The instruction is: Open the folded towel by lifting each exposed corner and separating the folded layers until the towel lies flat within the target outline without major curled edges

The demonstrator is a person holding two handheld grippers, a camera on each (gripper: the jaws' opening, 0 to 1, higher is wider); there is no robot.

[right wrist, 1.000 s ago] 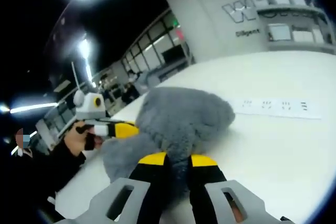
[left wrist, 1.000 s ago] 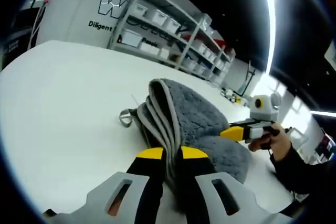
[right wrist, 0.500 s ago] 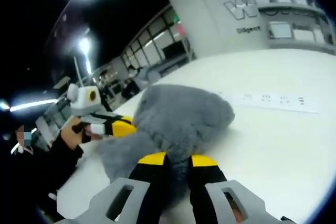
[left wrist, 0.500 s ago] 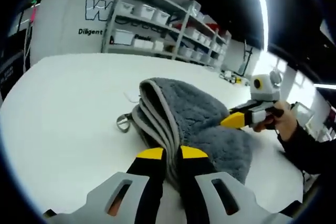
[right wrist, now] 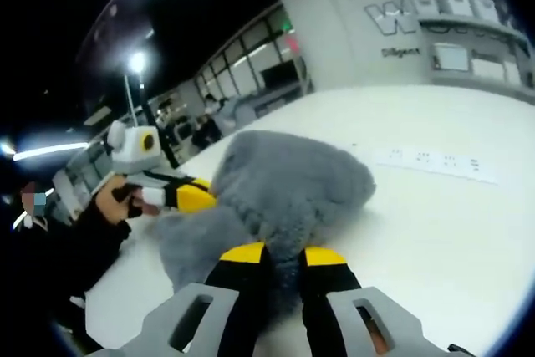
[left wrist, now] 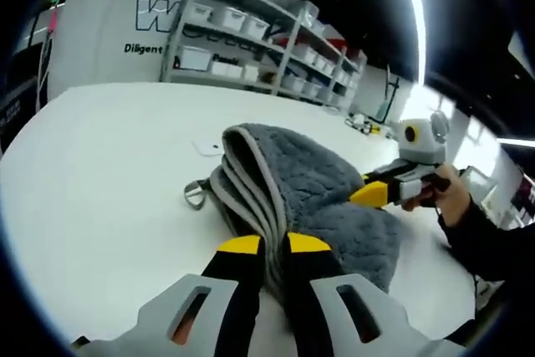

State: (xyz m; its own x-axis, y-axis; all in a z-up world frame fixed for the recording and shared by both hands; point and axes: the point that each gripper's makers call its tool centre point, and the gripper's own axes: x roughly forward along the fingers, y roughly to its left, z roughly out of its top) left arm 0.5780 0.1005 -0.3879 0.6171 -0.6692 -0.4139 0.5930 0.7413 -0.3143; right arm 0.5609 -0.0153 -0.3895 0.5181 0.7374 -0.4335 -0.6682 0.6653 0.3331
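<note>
A grey fluffy towel (left wrist: 309,177) lies bunched in folded layers on the white table (left wrist: 100,181), its pale trimmed edges stacked toward me. My left gripper (left wrist: 274,246) is shut on those layered edges at the near side. From the right, my right gripper (left wrist: 370,195) reaches in, its yellow tips pressed into the towel's far side, held by a person's hand. In the right gripper view the towel (right wrist: 292,186) forms a rounded heap, and my right gripper (right wrist: 284,255) is shut on its near fold. The left gripper (right wrist: 194,198) grips the heap's left side.
A small hanging loop (left wrist: 194,194) sticks out of the towel at the left. A white marked strip (right wrist: 435,162) lies on the table (right wrist: 451,232) behind the towel. Shelves with bins (left wrist: 259,48) stand beyond the table's far edge. Open tabletop surrounds the towel.
Both views have shifted a little with the hands. Both grippers keep their hold, and the towel stays bunched in much the same shape.
</note>
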